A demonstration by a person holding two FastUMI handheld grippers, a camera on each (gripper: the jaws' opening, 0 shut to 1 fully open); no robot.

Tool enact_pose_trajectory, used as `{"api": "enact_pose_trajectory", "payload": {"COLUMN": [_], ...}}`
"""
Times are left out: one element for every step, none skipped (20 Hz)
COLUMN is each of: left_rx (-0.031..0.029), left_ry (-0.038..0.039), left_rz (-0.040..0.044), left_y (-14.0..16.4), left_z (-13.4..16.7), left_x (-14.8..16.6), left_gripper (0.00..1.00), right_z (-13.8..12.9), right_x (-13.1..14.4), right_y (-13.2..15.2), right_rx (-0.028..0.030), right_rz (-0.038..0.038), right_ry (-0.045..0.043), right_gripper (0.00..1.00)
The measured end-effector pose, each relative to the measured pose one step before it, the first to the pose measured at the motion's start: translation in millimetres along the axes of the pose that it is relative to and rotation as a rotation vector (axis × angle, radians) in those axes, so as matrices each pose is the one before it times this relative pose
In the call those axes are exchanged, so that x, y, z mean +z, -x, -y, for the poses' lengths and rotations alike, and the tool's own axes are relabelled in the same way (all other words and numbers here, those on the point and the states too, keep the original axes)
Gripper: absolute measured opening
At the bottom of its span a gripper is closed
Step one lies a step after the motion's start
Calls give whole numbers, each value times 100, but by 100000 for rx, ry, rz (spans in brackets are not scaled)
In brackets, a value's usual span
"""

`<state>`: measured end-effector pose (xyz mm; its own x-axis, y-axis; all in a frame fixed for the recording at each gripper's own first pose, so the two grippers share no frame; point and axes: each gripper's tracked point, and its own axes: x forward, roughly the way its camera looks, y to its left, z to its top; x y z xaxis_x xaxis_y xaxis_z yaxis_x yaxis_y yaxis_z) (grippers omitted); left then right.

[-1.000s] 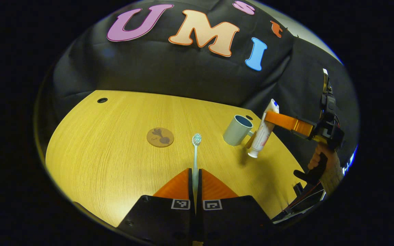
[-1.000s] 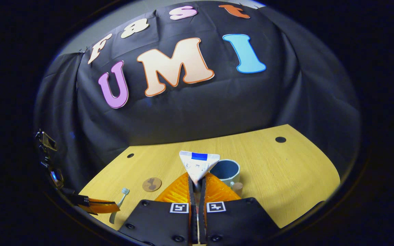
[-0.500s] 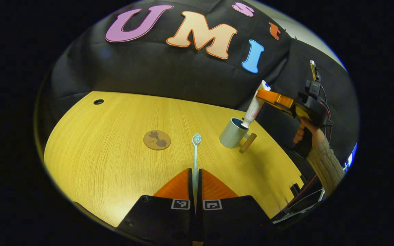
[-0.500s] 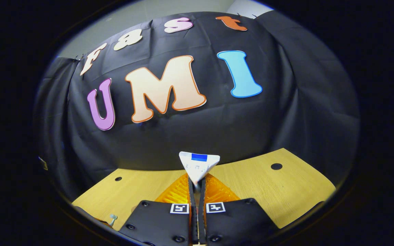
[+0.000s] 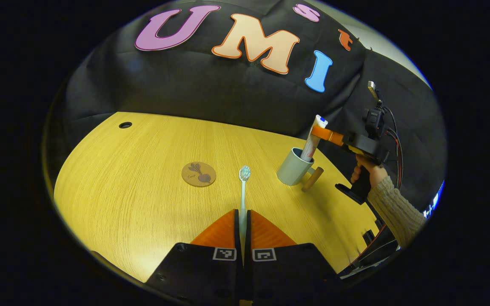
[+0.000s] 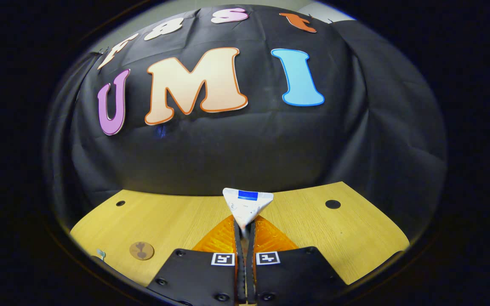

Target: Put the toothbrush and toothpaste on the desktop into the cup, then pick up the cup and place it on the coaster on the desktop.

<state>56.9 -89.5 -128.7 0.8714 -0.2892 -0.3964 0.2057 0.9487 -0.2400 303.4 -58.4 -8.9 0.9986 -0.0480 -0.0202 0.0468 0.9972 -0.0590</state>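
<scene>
Wood-grain worktop [image 5: 143,170] is carrying the cup [image 5: 292,169] and the coaster [image 5: 198,174], which are lying well apart, with nothing on the coaster.

Status, step 1 (paste): in progress. My right fingers [image 5: 321,134] are clamping the upper part of the paste [image 5: 313,142], near its flat crimped end. In the left gripper view the tube is standing nearly upright with its lower end inside the cup rim. I am judging that it is inserted but not yet released. In the right gripper view the crimped end [image 6: 247,206] is sticking up from between my closed right fingers [image 6: 245,238]. How deep the tube sits I cannot tell.

Status, step 2 (brush): not started as an insertion. My left fingers [image 5: 243,225] are closed on the handle of the brush [image 5: 243,191], holding it above the worktop. Its bristle head is pointing forward, in line between the coaster and the cup.

Status, step 3 (cup to coaster): not started. The cup is standing upright, its wooden handle [image 5: 312,179] pointing toward the near right edge.

Remaining, in my judgement: release the paste, drop the brush into the cup, then lift the cup and set it on the coaster.
</scene>
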Motion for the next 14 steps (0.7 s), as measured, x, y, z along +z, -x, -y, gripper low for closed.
{"api": "enact_pose_trajectory", "payload": {"left_rx": [-264, -130, -328, 20, 225, 58, 268, -206, -36, -401, -378, -487, -505, -392], "left_ry": [182, 427, 665, 420, -47, -566, -634, -629, -619, -496, -450, -478, -595, -692], "left_rz": [323, 595, 509, 347, -148, 201, 131, 123, 331, 273, 131, 276, 351, 609], "left_y": [-192, -180, -147, -135, -106, -108, -120, -207, -314, -226, -166, -131, -121, -198], "left_z": [13, -34, 93, -13, -47, 9, 25, 85, 72, 186, 161, 215, 254, 199], "left_x": [0, 139, 100, 100, 20, 159, 143, 232, 64, 85, 173, 132, 227, 286], "left_gripper": [0, 0, 0, 0, 0, 0, 0, 0, 0, 0, 0, 0, 0, 0], "right_z": [70, -6, -51, -180, -2, -136, -132, 106, 56, -40, 0, 30, -231, -59], "right_x": [-606, -831, -782, -584, -522, -509, -260, -318, -529, -451, -148, 597, 540, 925], "right_y": [-193, -22, -27, -32, 129, 215, 57, 58, 129, 137, 569, -72, 591, 558], "right_rx": [-803, -495, 27, -119, -8, 187, 195, -125, -173, 347, 650, -27, 1199, 980], "right_rz": [-1141, -1548, -950, -1277, -1012, -626, -230, -319, -772, -1021, -265, 1733, 2766, 2560], "right_ry": [348, 479, 370, 261, 420, 921, 1073, 904, 1049, 608, -8, -633, -894, -1320], "right_gripper": [4, 4, 4, 5, 5, 7, 7, 9, 11, 13, 18, 18, 24, 42]}}
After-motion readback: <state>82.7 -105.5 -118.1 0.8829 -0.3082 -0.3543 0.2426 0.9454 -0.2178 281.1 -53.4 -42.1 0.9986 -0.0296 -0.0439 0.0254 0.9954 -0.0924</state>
